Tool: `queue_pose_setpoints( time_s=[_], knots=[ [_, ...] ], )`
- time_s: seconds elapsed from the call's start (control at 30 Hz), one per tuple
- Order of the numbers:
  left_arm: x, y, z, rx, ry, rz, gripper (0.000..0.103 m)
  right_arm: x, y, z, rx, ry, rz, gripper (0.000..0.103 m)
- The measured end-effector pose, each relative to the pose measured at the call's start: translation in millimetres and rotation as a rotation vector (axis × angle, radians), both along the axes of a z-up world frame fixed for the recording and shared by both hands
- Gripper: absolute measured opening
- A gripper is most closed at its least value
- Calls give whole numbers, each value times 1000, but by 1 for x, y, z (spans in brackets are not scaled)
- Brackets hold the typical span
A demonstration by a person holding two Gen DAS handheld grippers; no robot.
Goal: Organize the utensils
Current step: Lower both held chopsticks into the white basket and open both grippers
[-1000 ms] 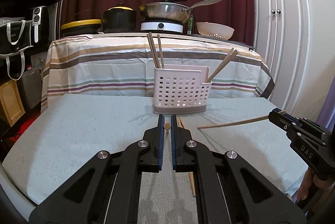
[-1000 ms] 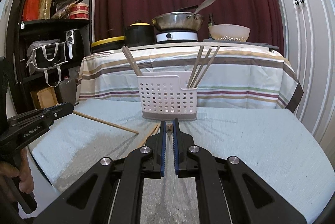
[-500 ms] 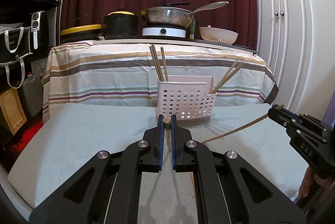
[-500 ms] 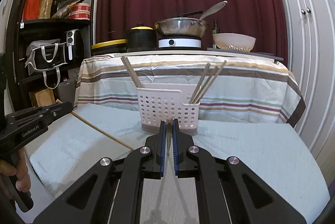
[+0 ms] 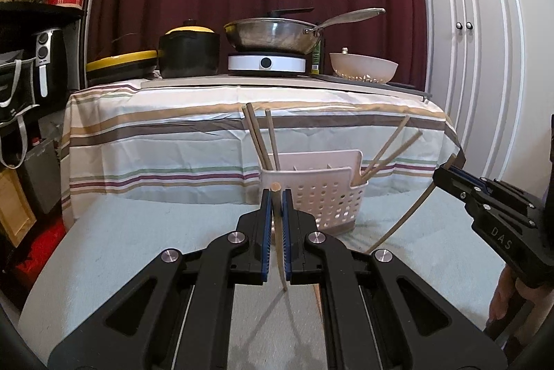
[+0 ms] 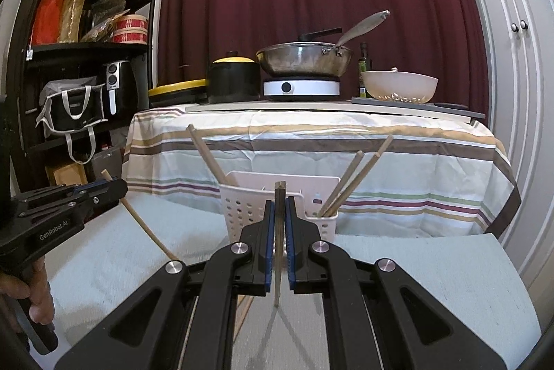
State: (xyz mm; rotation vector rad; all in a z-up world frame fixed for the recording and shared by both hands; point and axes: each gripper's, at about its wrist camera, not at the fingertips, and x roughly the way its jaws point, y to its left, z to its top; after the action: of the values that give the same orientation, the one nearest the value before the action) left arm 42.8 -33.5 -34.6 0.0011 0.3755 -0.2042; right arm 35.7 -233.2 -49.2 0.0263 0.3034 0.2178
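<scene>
Four chopsticks already stood in the holder, each gripper was pinching one more, and another lay on the surface.

A home kitchen — wok on a hotplate, pot, pantry shelves.

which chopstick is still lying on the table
The chopstick lying flat on the grey cloth, just right of the left gripper. The others either stand in the white holder or are clamped in the two grippers.
</scene>
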Motion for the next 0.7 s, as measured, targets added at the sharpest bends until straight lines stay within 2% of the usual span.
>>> queue_pose_setpoints(
  time_s=[0.33,0.7],
  knots=[
    [18,-4,18,-18,-5,-46,6,14,-17,18,74,3,8,7],
    [37,-15,77,-37,-94,-107,6,28,-21,67,80,-97,46,7]
  ],
)
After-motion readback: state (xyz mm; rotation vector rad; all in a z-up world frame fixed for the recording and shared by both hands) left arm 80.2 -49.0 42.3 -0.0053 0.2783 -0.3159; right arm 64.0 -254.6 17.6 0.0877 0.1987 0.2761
